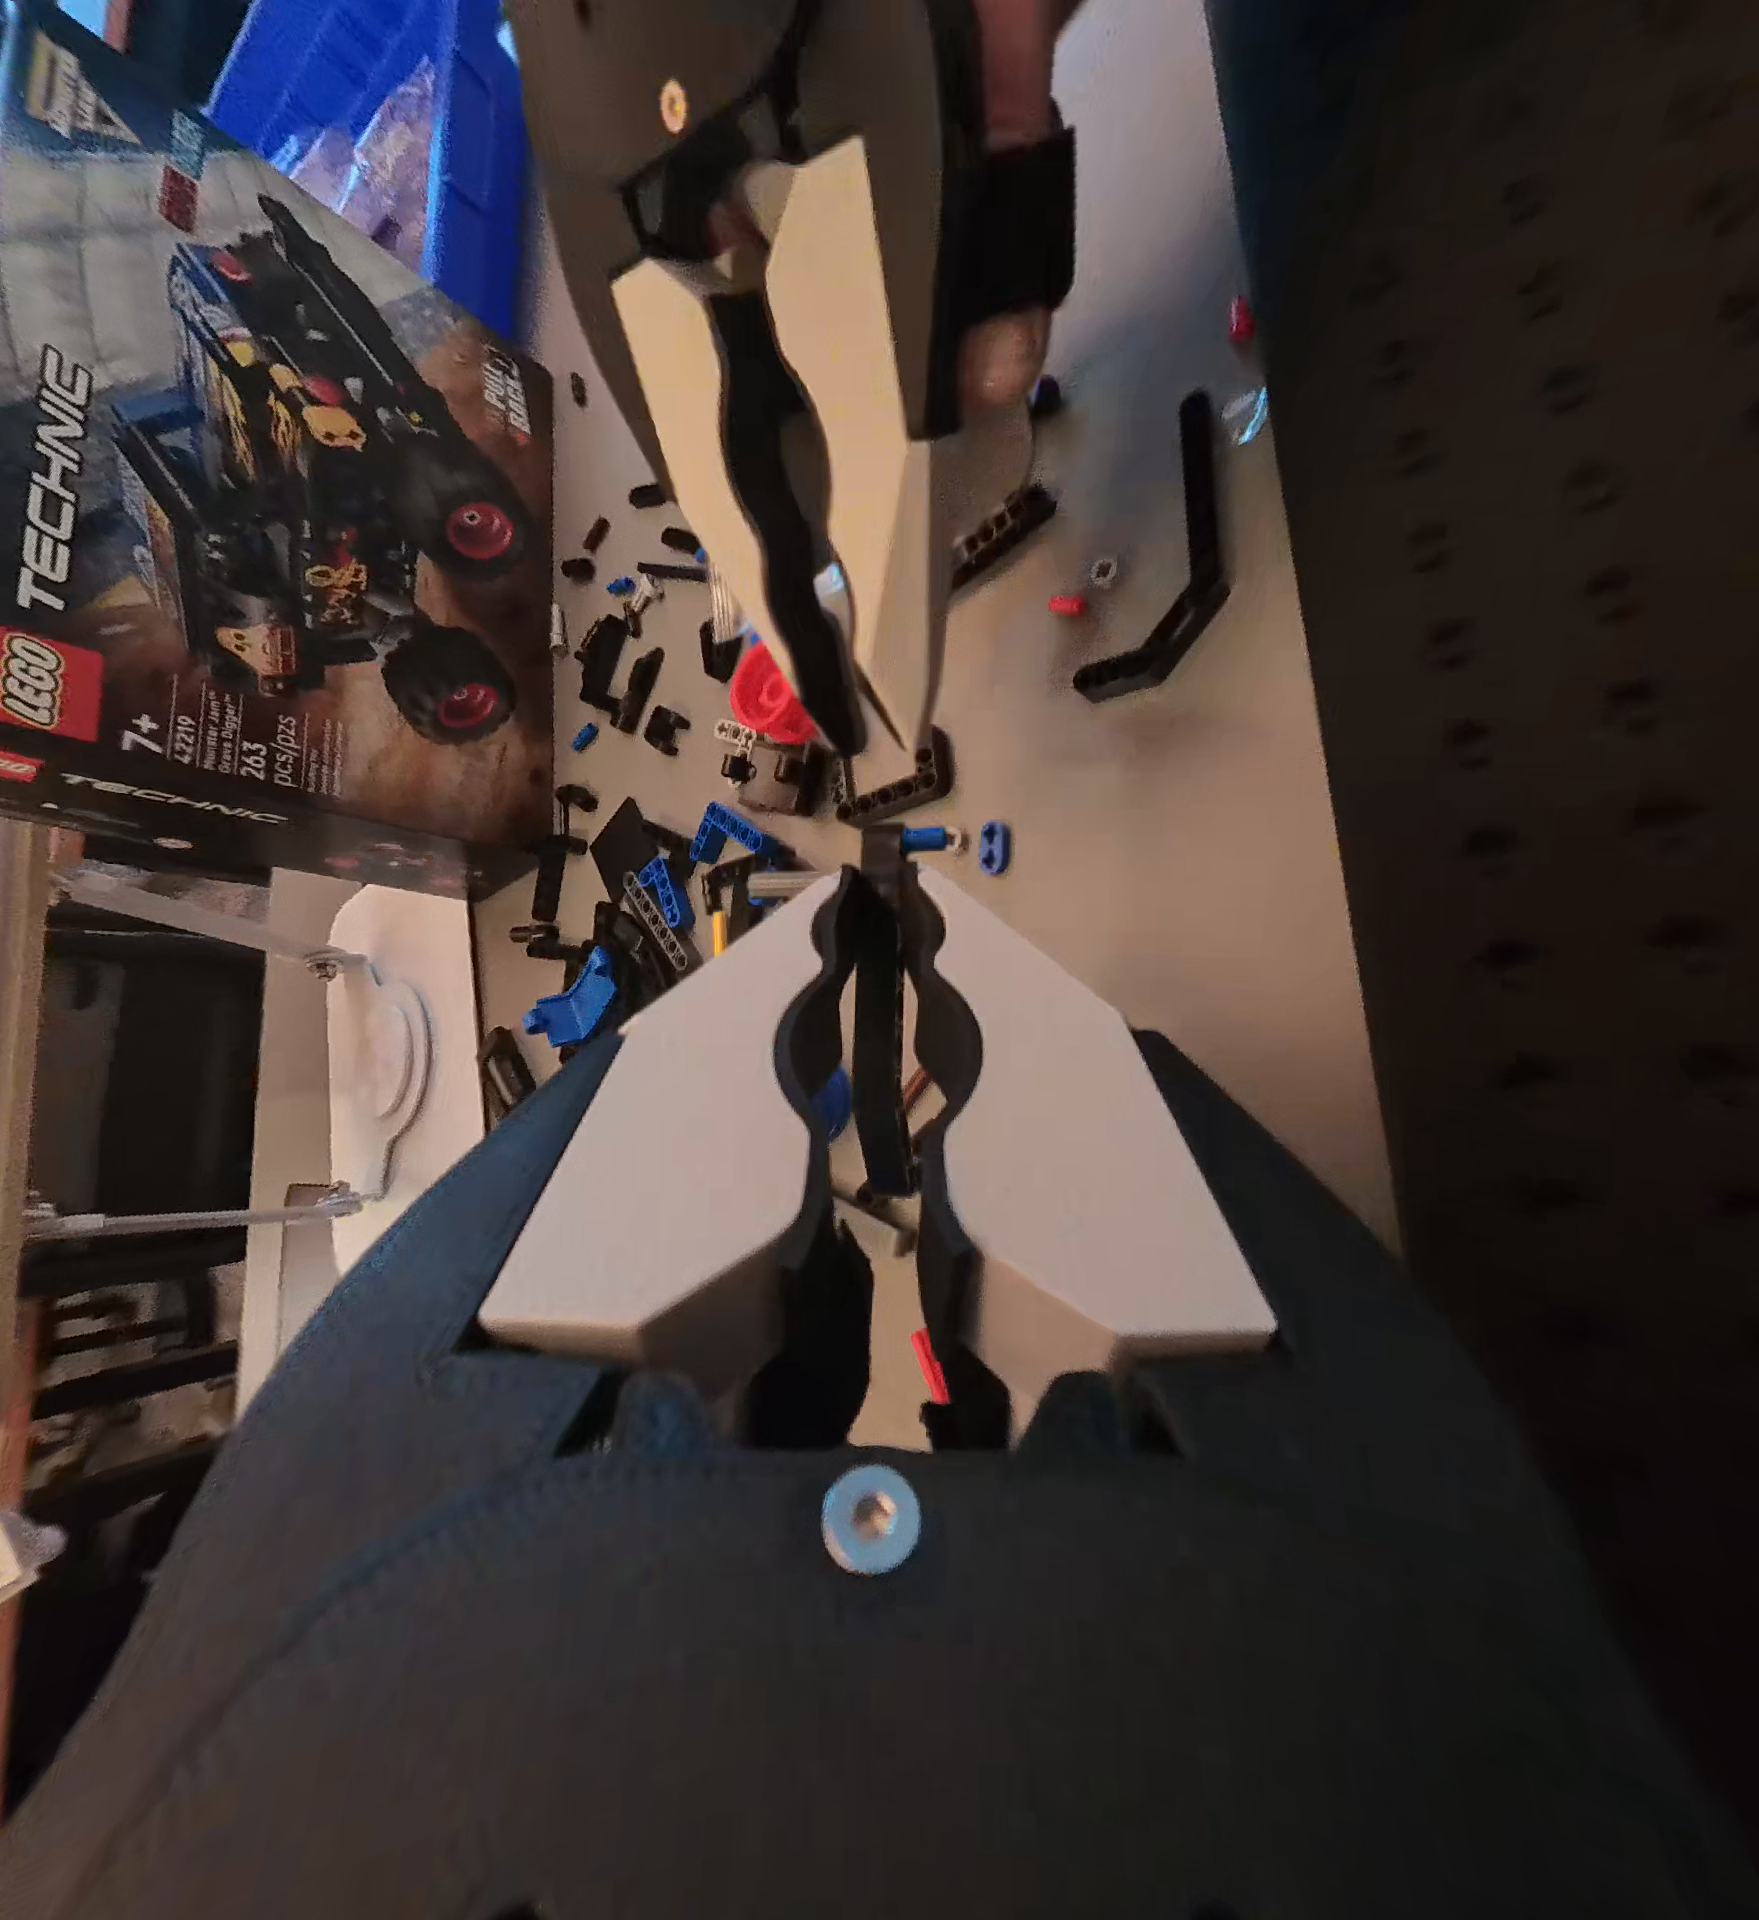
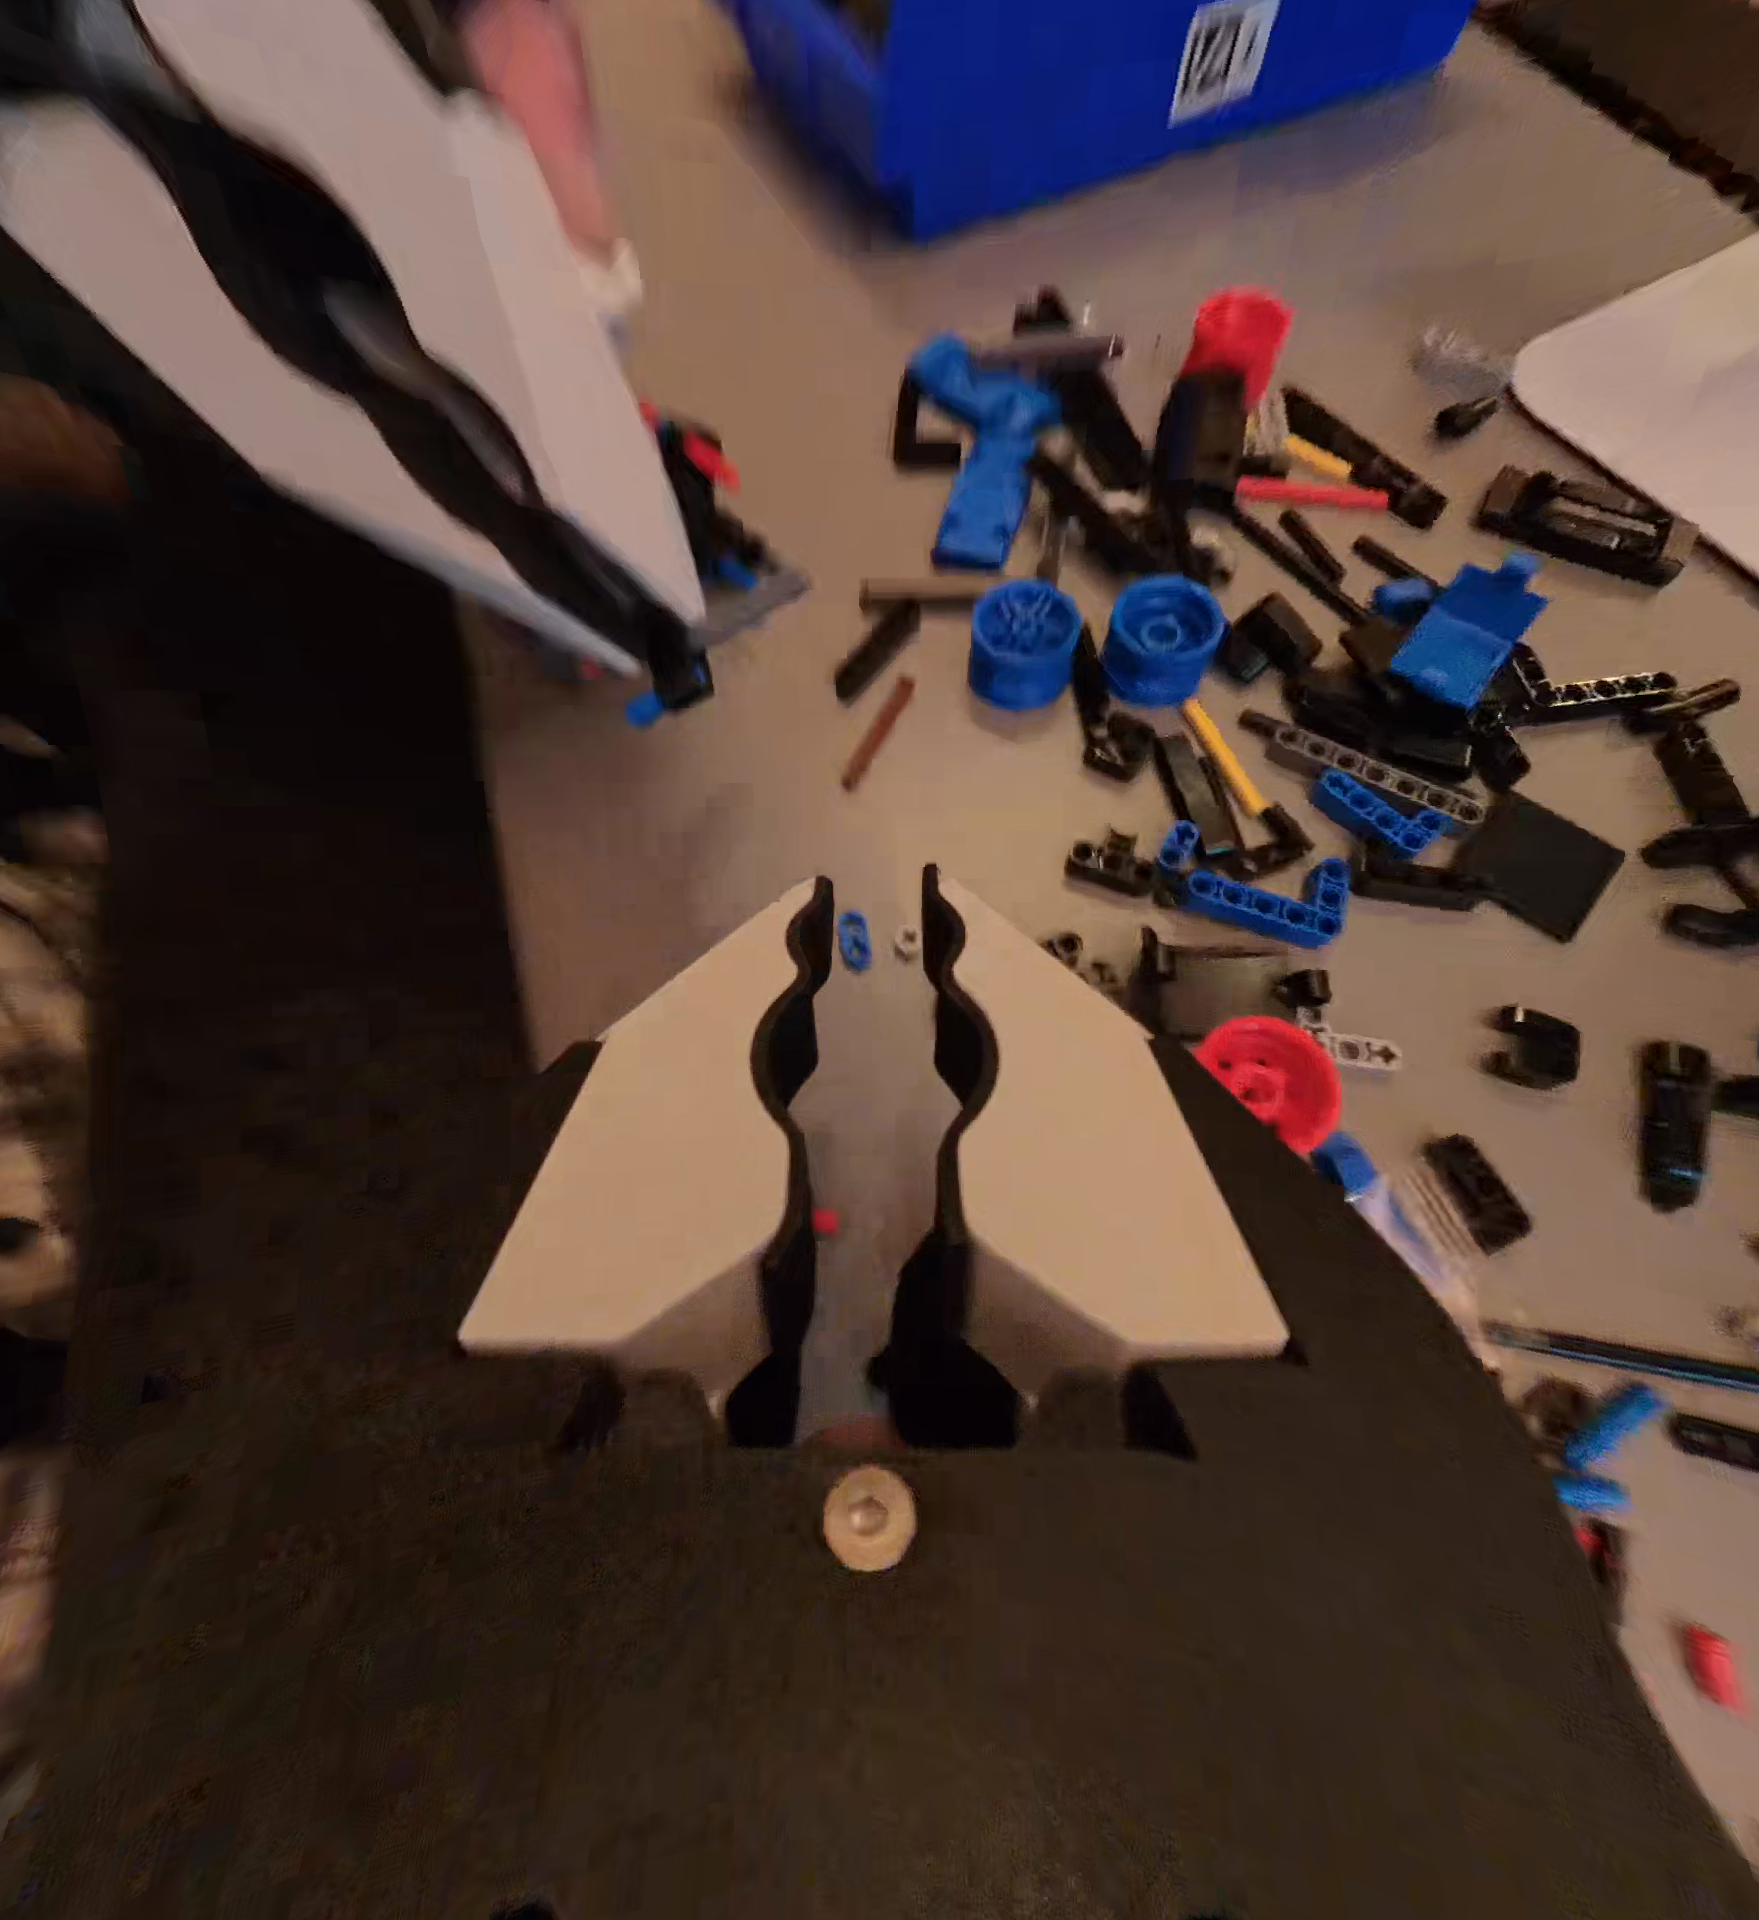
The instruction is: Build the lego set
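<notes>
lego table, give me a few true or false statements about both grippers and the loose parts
1. The left gripper is shut on a black beam. True.
2. The right gripper holds a blue wheel. False: its jaws stand apart with nothing between them; the two blue wheels lie on the table.
3. A small blue link lies on the table near the right gripper's fingertips. True.
4. All loose parts are black. False: there are also blue, red and yellow ones, such as a red wheel.
5. The set's box stands beside the scattered parts. True.
</notes>
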{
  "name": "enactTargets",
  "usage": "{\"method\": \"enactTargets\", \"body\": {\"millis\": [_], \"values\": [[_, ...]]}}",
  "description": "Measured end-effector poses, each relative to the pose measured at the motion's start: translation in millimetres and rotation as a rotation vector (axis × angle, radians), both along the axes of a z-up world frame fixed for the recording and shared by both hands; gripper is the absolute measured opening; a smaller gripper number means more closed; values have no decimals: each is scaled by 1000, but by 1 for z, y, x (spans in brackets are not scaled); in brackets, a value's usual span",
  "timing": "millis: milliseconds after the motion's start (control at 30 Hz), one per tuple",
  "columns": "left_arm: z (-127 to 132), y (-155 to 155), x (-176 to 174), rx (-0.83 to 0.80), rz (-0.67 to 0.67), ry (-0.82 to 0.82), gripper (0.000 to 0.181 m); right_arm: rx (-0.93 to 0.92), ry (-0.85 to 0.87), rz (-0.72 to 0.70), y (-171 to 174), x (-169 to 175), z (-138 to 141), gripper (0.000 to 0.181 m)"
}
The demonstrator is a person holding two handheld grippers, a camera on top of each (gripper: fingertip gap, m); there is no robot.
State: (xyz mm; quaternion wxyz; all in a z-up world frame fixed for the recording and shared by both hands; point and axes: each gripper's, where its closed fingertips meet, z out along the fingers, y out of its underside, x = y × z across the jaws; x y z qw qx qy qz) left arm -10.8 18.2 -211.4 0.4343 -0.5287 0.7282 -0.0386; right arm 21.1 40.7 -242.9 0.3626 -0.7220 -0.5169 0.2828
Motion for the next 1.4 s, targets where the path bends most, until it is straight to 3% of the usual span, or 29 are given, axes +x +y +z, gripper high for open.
{"method": "enactTargets", "body": {"millis": [133, 367, 533, 800, 1067, 1400], "values": [[-12, -1, -2, 68, -20, 46, 5, 71, -185, 84, -3, -9, -27, 14], [-24, -2, -3, 177, -51, 86, 5, 16, -293, 127, -4, -17, -52, 8], [-27, -4, -1, 259, -67, 90, 5, -50, -254, 99, -1, -18, -51, 5], [-43, -10, 4, 352, -109, 117, 5, -328, 207, 58, 2, -25, 12, 5], [-47, -14, 15, 408, -117, 102, 5, -514, 213, 107, -9, -28, 1, 5], [-54, -17, 16, 476, -137, 143, 5, -584, 183, 138, -14, -30, -3, 5]]}}
